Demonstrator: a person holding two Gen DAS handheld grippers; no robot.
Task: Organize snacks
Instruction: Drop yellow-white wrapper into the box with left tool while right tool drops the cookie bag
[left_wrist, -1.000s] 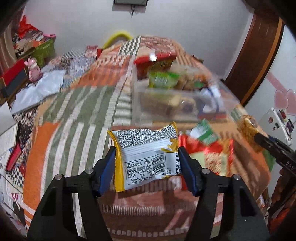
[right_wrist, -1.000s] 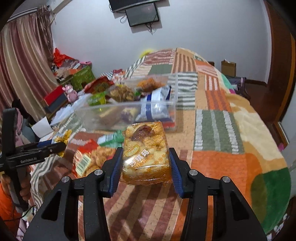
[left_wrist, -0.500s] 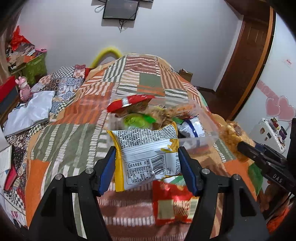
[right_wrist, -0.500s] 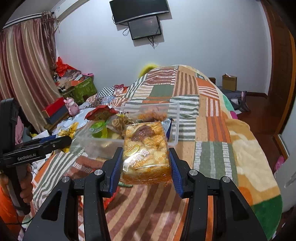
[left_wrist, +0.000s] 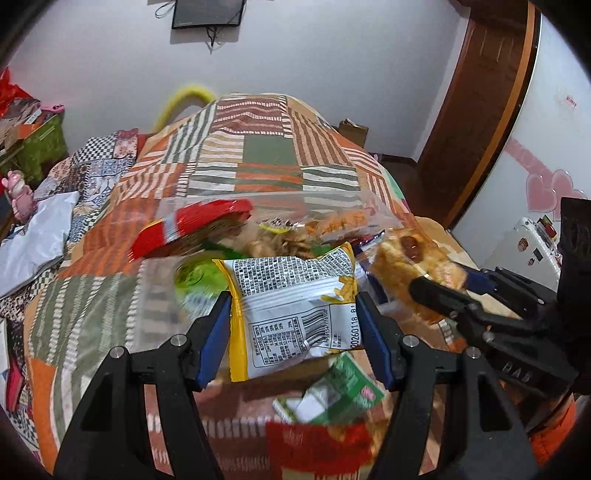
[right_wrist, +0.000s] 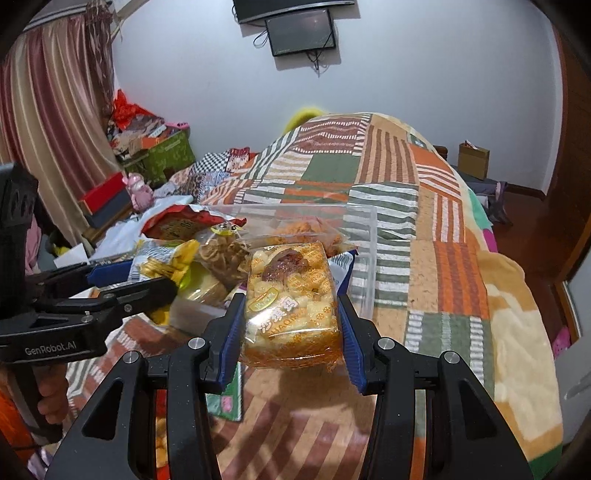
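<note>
My left gripper (left_wrist: 293, 317) is shut on a white and yellow snack bag (left_wrist: 295, 306) with a barcode, held above the near edge of the clear plastic bin (left_wrist: 155, 295). My right gripper (right_wrist: 290, 325) is shut on a clear pack of orange puffed rice cake (right_wrist: 291, 306), held just in front of the same clear bin (right_wrist: 364, 258). The bin holds several snack packs, among them a red bag (left_wrist: 192, 229). The right gripper with its pack shows in the left wrist view (left_wrist: 417, 273); the left gripper shows in the right wrist view (right_wrist: 155, 291).
The bin sits on a bed with a striped patchwork quilt (right_wrist: 443, 258). A green packet (left_wrist: 332, 395) and a red packet (left_wrist: 317, 443) lie on the quilt below the grippers. Boxes and clutter (right_wrist: 155, 147) stand at the left, a wooden door (left_wrist: 480, 110) at the right.
Both grippers have risen and moved forward towards the bin with their packs; the bin now lies close under them. Both stay shut.
</note>
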